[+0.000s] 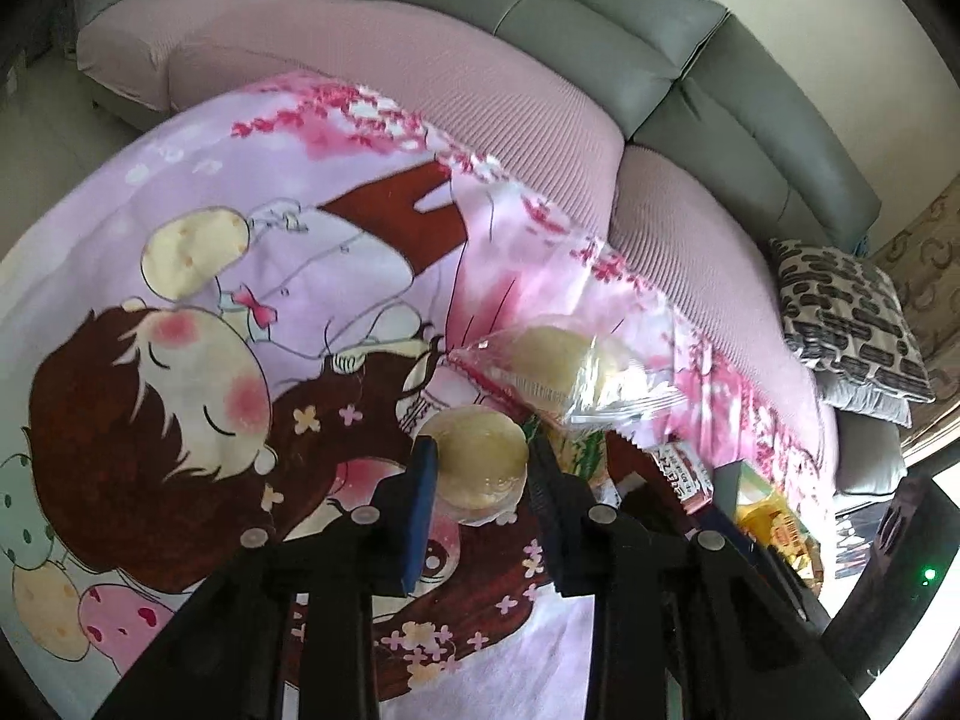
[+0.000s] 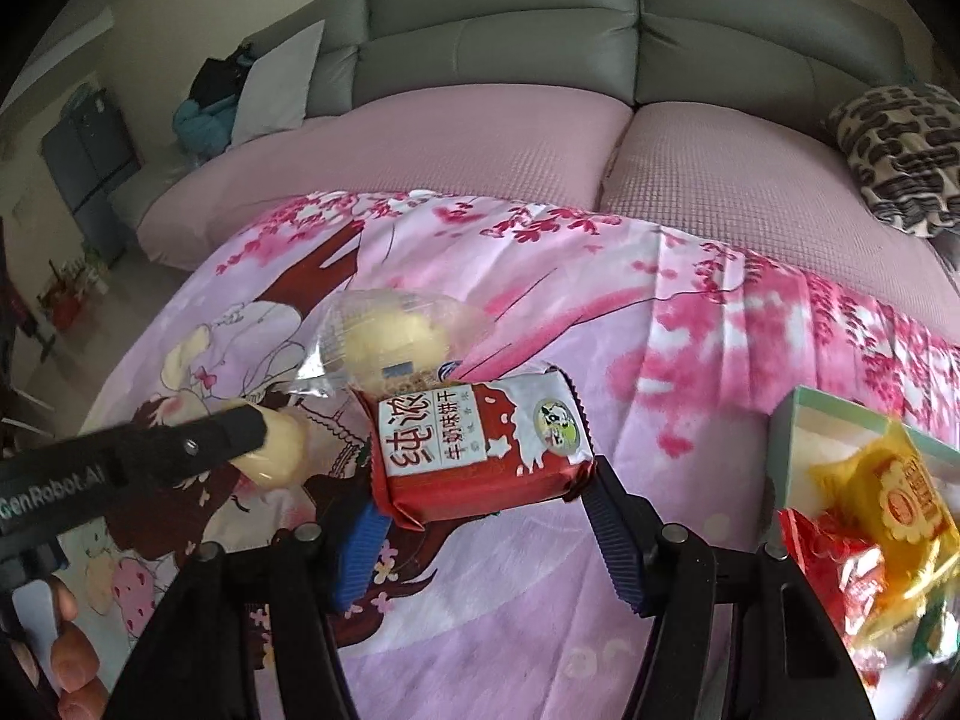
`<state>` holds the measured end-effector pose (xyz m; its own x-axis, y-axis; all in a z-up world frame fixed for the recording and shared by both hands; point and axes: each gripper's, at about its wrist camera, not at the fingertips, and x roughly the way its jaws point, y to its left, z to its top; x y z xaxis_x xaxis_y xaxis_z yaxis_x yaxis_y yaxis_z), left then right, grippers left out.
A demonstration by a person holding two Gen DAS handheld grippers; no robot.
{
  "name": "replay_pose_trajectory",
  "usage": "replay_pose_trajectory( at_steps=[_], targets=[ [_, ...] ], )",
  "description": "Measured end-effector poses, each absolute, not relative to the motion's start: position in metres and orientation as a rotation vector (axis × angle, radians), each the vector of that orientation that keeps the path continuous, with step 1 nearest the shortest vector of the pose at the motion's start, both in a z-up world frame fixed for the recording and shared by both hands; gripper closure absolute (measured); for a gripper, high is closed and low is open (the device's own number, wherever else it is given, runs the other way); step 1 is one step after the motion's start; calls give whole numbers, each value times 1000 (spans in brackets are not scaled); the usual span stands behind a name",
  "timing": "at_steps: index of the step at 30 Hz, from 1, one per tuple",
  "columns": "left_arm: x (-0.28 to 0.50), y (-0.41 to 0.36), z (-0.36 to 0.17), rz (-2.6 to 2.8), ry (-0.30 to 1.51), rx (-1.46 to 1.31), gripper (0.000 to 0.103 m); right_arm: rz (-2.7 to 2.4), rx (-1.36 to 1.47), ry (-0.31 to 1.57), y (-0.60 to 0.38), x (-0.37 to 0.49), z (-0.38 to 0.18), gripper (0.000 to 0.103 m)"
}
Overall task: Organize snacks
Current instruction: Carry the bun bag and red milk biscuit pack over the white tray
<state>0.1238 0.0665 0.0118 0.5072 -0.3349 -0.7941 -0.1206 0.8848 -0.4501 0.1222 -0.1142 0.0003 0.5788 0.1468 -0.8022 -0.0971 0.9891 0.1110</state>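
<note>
Red-white biscuit pack (image 2: 480,450), pink cartoon-print cloth (image 2: 600,324), grey sofa (image 2: 540,30)

"GenRobot.AI" on the black left gripper (image 2: 264,435); "纯浓", "牛奶味饼干" on the red biscuit pack (image 2: 480,456).

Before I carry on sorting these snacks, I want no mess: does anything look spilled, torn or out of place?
Nothing looks spilled or torn. One clear-wrapped bun lies loose on the cartoon cloth, outside the green box at the right that holds other packets.

Open cloth (image 2: 630,540) between wrapped bun (image 2: 390,342) and crowded box (image 2: 798,420).
</note>
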Motion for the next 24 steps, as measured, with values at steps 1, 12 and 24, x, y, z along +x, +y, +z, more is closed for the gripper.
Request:
replay_pose_trajectory(
  at_steps=[1,12,24],
  targets=[
    [122,69,15,-135,1032,-493,71,134,67,938,-116,120,3,38],
    [115,73,39,-136,970,-478,71,61,136,892,-136,102,25,38],
    [103,27,78,-257,901,-379,71,-72,227,842,-184,58,60,38]
  ],
)
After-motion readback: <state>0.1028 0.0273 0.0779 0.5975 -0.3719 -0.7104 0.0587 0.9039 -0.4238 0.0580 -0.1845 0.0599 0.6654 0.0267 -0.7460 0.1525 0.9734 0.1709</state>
